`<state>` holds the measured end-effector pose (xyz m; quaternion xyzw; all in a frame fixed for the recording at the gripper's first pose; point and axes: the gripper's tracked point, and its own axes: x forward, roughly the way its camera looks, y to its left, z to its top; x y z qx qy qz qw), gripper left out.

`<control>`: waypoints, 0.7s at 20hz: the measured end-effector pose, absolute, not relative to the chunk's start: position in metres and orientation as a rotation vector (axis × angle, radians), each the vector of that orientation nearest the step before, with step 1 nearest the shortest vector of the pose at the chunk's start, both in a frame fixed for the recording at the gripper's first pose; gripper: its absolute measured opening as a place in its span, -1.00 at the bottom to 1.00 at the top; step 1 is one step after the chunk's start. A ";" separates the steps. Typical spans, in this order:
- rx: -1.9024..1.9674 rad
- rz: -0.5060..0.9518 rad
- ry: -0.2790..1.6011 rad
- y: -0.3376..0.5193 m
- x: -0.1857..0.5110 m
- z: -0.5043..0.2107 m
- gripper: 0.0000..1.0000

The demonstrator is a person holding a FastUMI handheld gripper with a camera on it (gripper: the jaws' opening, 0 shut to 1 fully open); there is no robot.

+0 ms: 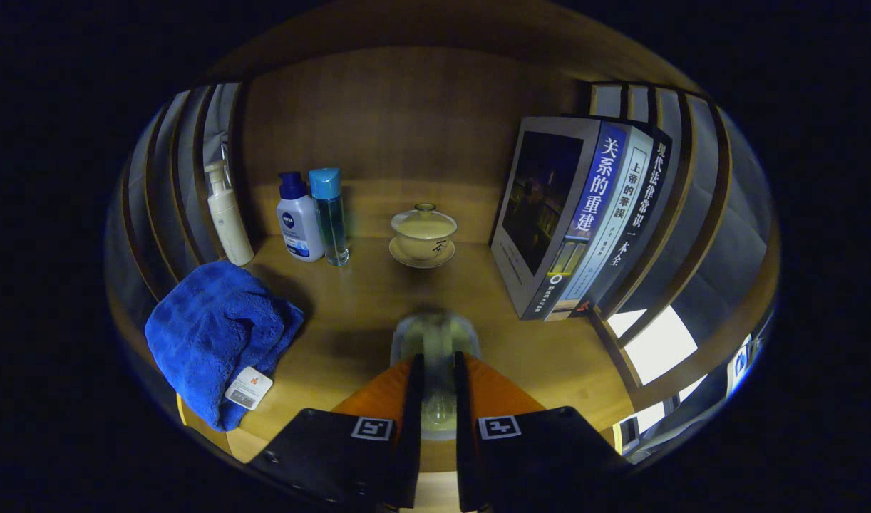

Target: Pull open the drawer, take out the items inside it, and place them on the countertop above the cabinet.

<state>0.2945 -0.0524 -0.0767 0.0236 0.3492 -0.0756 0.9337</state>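
Note:
My gripper (436,363) is shut on a clear glass cup (435,338), one finger pressing each side. The cup hangs just over the wooden countertop (364,313), in the middle of it. Its base hides behind the fingers, so I cannot tell whether it touches the wood. Beyond the cup, a lidded tea bowl on a saucer (423,236) sits near the back wall.
A folded blue towel (218,335) with a tag lies left of the fingers. At the back left stand a cream pump bottle (227,217), a white-and-blue bottle (298,219) and a clear bottle with a blue cap (330,214). Several books (585,214) lean at the right.

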 end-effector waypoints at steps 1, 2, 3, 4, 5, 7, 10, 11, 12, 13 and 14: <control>0.049 -0.150 0.710 -0.051 0.297 -0.079 -0.35; 0.047 -0.148 0.712 -0.051 0.298 -0.080 -0.36; 0.046 -0.147 0.713 -0.051 0.298 -0.082 -0.37; 0.044 -0.152 0.714 -0.052 0.299 -0.082 -0.29; 0.048 -0.149 0.710 -0.051 0.299 -0.082 -0.20; 0.052 -0.128 0.696 -0.046 0.302 -0.080 0.33; 0.047 -0.110 0.692 -0.041 0.301 -0.081 0.66; 0.041 -0.105 0.687 -0.040 0.302 -0.080 0.77; 0.036 -0.103 0.677 -0.038 0.302 -0.079 0.88; 0.033 -0.101 0.660 -0.037 0.303 -0.075 0.99; 0.033 -0.097 0.641 -0.037 0.302 -0.070 0.98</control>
